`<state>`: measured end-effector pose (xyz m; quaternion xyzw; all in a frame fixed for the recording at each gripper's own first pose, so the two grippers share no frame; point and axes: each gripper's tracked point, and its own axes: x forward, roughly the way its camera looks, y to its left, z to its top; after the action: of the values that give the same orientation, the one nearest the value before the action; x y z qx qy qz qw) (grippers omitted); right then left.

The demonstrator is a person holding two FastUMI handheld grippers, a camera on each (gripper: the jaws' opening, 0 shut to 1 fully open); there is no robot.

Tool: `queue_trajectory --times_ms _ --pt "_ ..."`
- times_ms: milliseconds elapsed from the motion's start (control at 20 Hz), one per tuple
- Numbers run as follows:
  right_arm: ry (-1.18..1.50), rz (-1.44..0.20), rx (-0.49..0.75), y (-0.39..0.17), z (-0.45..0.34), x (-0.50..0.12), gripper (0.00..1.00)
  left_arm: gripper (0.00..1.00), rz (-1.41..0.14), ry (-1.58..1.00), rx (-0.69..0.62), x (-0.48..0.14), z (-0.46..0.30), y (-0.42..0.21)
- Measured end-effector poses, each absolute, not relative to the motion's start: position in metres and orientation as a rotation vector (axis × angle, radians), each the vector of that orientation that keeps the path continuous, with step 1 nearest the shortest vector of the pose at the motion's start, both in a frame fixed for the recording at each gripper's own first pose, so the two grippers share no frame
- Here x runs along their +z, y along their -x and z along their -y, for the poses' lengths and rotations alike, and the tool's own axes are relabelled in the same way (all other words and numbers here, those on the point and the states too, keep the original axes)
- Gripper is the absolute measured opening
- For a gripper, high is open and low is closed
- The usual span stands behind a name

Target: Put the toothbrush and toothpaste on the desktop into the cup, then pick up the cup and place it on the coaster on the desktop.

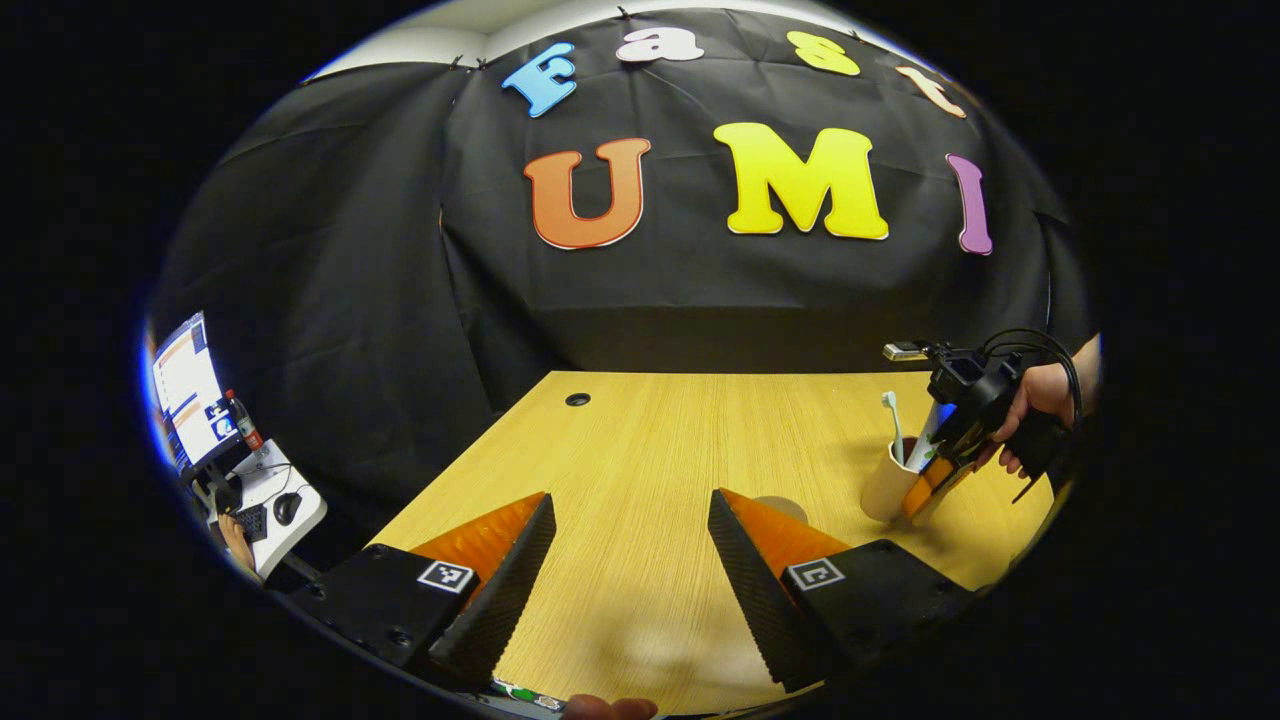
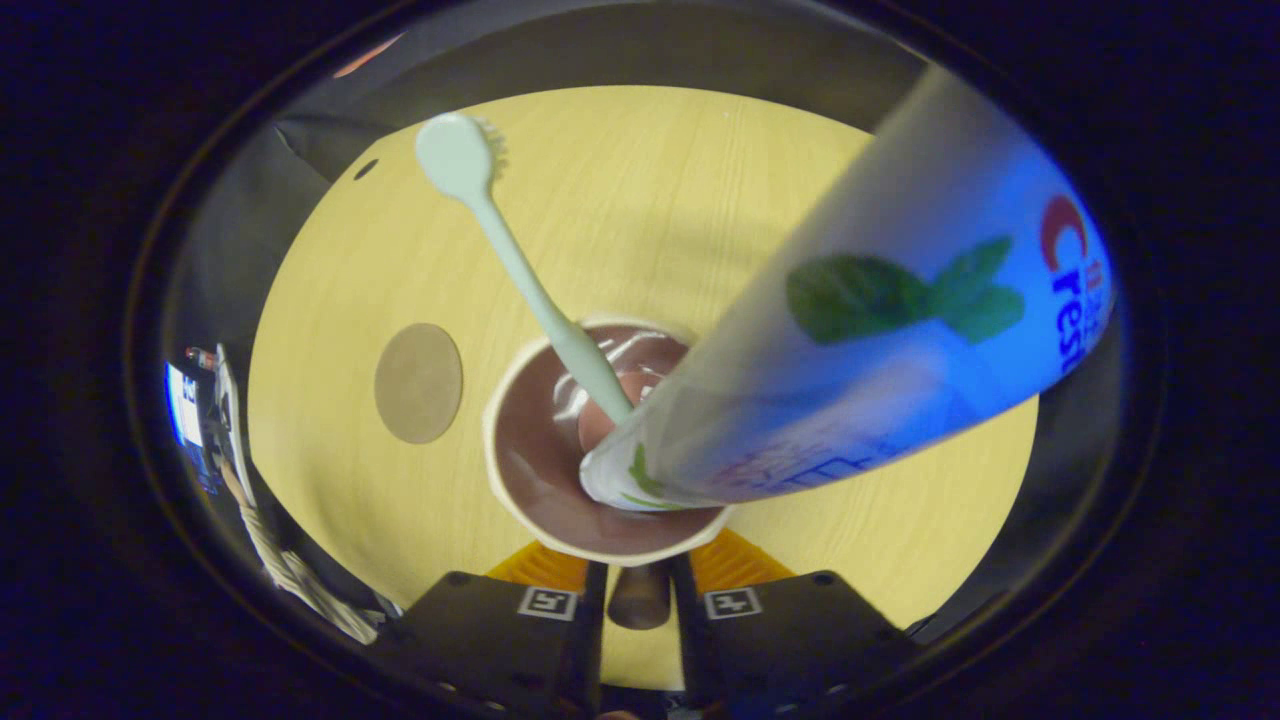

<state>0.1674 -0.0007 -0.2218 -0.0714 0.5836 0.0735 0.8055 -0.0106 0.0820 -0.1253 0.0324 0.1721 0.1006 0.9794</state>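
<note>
Worktop: pale wood-grain, spans lower half of the left gripper view, w/ a small dark round hole near its far left edge. In the right gripper view the worktop is seen from above.

Toothpaste: large tube running from upper right of the right gripper view down to centre, lower end inside the cup. In the left gripper view it leans out of the cup toward the right.

Left tool: bottom of the left gripper view, fingers wide apart, nothing between them, bare worktop in the gap.

Right tool: bottom centre of the right gripper view, fingers drawn close w/ the cup's near wall between them; both appear to press on it. In the left gripper view the right tool sits at right, mid-height, held by a hand, at the cup's right side.

Cup: centre of the right gripper view, brown inside, pale rim. In the left gripper view the cup stands on the worktop at right.

Toothbrush: pale green, handle in the cup, head up toward upper left of the right gripper view.

Coaster: flat brown disc, left of the cup in the right gripper view, apart from it. In the left gripper view it is partly hidden behind the left tool's finger.

Desk w/ monitor, far lower left of the left gripper view.
</note>
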Motion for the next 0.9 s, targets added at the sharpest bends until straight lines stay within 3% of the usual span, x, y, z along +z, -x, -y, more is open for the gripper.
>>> queue_trajectory --times_ms 350,900 --pt "0.219 -1.238 0.159 -0.167 0.002 -0.224 0.14 0.98 -0.364 -0.008 0.207 -0.129 -0.083 0.02" --pt "0.348 -1.145 0.315 -0.165 -0.057 -0.186 0.14 0.98 -0.359 0.015 0.323 -0.13 -0.14 0.066"
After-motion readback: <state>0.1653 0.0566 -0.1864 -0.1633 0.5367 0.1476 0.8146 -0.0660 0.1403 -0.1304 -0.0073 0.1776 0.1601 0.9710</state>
